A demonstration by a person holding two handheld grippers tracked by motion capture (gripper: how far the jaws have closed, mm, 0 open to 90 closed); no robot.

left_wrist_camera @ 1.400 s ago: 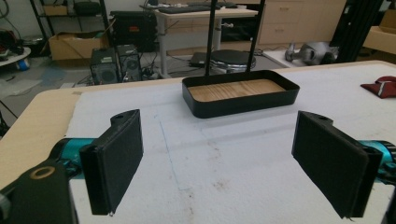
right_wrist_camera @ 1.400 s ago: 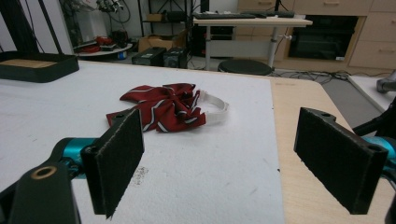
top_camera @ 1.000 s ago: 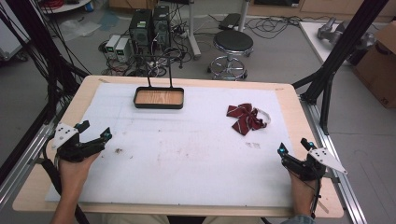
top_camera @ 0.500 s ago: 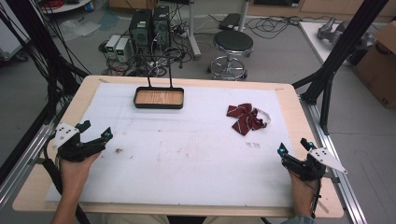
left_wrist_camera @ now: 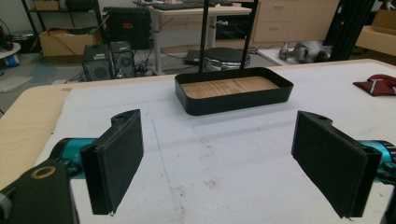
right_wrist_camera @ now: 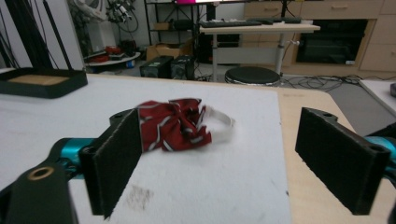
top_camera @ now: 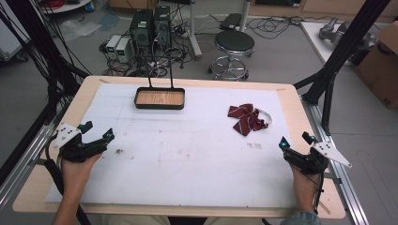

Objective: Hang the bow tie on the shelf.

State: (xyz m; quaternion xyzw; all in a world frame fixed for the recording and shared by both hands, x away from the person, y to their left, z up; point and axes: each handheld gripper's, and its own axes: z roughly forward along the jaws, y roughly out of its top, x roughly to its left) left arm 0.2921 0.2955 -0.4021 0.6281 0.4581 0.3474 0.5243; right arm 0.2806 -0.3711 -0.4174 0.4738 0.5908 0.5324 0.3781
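Observation:
A dark red striped bow tie (top_camera: 246, 118) with a white band lies on the white mat at the right; it also lies ahead of the jaws in the right gripper view as the bow tie (right_wrist_camera: 175, 123). A black tray (top_camera: 159, 98) with a wooden floor and an upright handle stands at the far middle, seen too as the tray (left_wrist_camera: 233, 91) in the left gripper view. My left gripper (top_camera: 97, 131) rests open at the mat's left edge, nothing between its jaws. My right gripper (top_camera: 296, 139) rests open at the right edge, short of the bow tie.
The white mat (top_camera: 187, 145) covers most of the wooden table (top_camera: 300, 101). Black frame struts (top_camera: 338, 56) rise past the table's corners. A stool (top_camera: 233, 47) and computer cases (top_camera: 150, 23) stand on the floor beyond the far edge.

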